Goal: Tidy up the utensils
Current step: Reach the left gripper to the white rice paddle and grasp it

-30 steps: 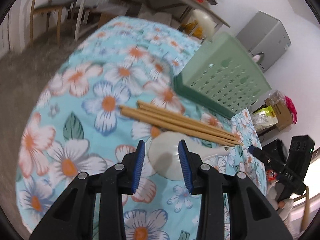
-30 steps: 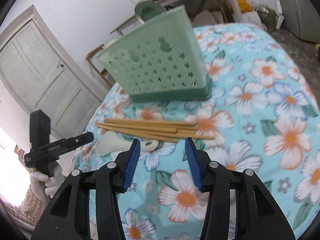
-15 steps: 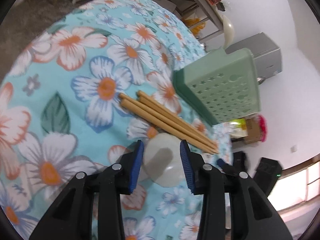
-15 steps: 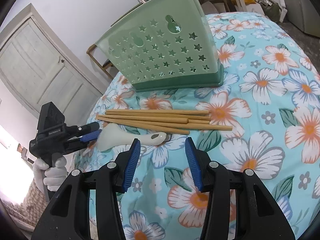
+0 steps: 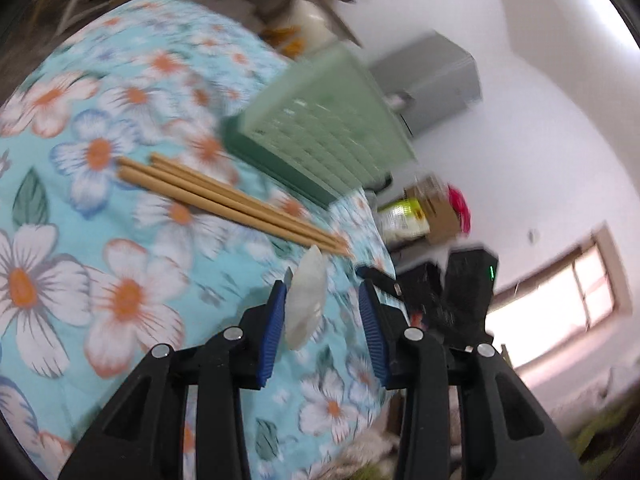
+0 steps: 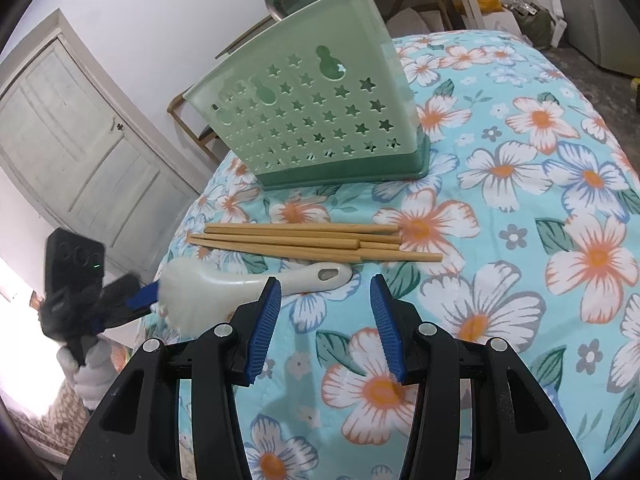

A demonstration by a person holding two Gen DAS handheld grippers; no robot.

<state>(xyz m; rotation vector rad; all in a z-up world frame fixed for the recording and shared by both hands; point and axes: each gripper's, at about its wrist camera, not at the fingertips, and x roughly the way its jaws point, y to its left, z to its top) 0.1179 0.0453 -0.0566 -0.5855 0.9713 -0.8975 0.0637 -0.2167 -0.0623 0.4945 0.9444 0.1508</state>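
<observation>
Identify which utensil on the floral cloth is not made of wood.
The white rice spoon, smooth plastic, lying in front of the wooden chopsticks.

White walls, panelled door [image 6: 76, 152], bright window [image 5: 560, 296], grey cabinet [image 5: 436, 80].

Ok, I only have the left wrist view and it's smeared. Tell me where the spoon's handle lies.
Observer: The spoon has its handle on the tablecloth, pointing away from the left gripper. The handle's end sits just ahead of the right gripper.
Operator: Describe the holder.
Observer: The green holder stands upright on a darker base, with star-shaped holes in its side. It is beyond the chopsticks.
Operator: Report what the right gripper holds.
Observer: Nothing. Its fingers stand open above the cloth.
</observation>
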